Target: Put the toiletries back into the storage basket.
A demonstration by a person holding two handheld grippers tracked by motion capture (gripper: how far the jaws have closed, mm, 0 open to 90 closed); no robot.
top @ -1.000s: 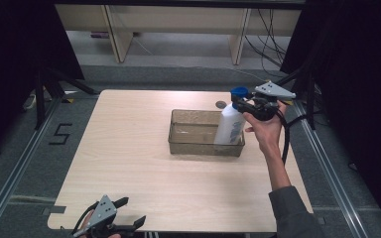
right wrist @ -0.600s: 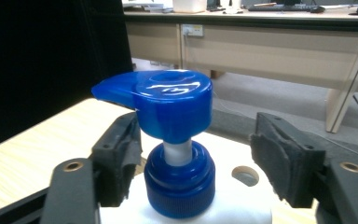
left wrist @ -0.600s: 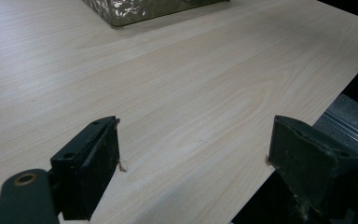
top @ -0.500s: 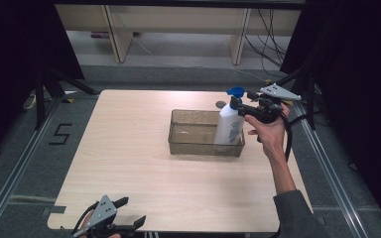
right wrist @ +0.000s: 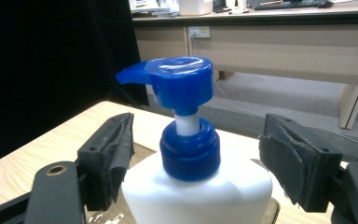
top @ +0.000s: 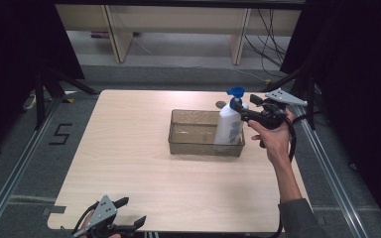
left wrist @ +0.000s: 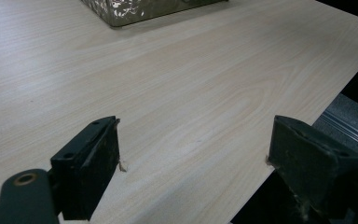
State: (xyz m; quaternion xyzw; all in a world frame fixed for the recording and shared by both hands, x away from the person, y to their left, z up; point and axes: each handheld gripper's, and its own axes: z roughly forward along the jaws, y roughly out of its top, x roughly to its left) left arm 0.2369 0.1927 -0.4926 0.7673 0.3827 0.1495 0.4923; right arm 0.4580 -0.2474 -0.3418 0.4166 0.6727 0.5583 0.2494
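high view: the white pump bottle (top: 229, 125) stood upright in the clear bin (top: 193, 136), at its right end. left gripper (left wrist: 193, 175) view: jaws wide apart over bare table (left wrist: 177, 88). right gripper (right wrist: 193, 156) view: jaws spread either side of the bottle's blue collar, gripping nothing.

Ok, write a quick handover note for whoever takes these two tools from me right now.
Right tool: open, jaws either side of the bottle's blue collar, not gripping.
Left tool: open, holding nothing, at the near left edge of the table.
Bottle: upright in the right end of the bin, pump on top.
Done: bottle appears to be placed in the bin.
Left: probably just draw the right tool back clear of the pump; if the bottle should come out instead, close on the collar first.
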